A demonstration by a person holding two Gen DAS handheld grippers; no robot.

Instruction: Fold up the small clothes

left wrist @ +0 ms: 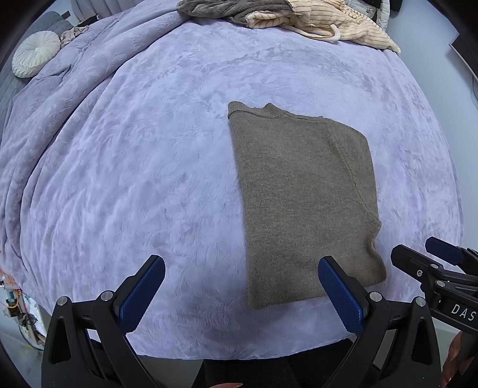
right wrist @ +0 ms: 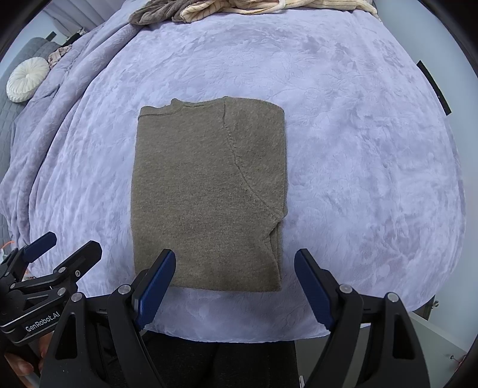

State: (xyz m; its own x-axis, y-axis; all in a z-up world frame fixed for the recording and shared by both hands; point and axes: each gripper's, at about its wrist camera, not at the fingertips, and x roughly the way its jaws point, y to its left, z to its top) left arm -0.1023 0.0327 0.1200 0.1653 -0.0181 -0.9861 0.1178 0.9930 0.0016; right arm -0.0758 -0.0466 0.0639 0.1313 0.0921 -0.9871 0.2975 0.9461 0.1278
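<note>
One olive-brown knit sweater (right wrist: 209, 191), folded into a rectangle, lies flat near the bed's (right wrist: 358, 149) front edge. My two grippers, left gripper (left wrist: 242, 268) and right gripper (right wrist: 236, 262), hover above it, fingers apart, holding nothing. One clothes pile (left wrist: 286, 18) at far edge; one round white cushion (left wrist: 35, 53) far left.

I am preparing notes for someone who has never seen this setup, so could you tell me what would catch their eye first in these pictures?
The folded olive-brown knit sweater stands out first, lying flat as a neat rectangle in the middle of the lavender plush blanket. Next come the two open grippers at the near edge, the left gripper and the right gripper, both empty. At the far edge sits a rumpled pile of clothes.
</note>
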